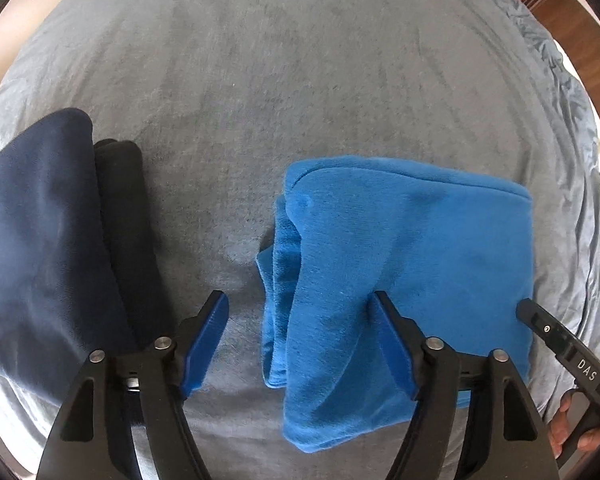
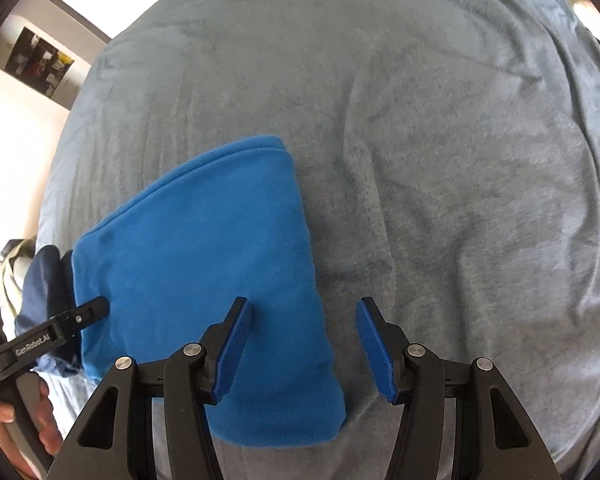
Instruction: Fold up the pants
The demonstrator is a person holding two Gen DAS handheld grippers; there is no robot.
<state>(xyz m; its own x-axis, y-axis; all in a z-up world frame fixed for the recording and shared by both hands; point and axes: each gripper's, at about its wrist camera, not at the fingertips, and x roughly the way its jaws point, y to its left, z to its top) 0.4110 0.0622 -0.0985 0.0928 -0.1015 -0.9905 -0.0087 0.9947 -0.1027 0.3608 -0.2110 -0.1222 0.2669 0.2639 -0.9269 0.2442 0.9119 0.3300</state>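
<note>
Lying folded on the grey bed cover (image 1: 300, 80), blue pants (image 1: 400, 248) are the reference. Left gripper (image 1: 300, 312) released, spread over their ragged left edge. Right gripper (image 2: 304, 320) released, straddling their right edge. Dark folded garments (image 1: 60, 220) lie left, apart.

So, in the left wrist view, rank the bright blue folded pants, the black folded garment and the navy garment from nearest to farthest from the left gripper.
1. Bright blue folded pants: under the left gripper, its loose edge between the open jaws.
2. Black folded garment: to the left on the grey bedcover.
3. Navy garment: farther left, beside the black one.
</note>
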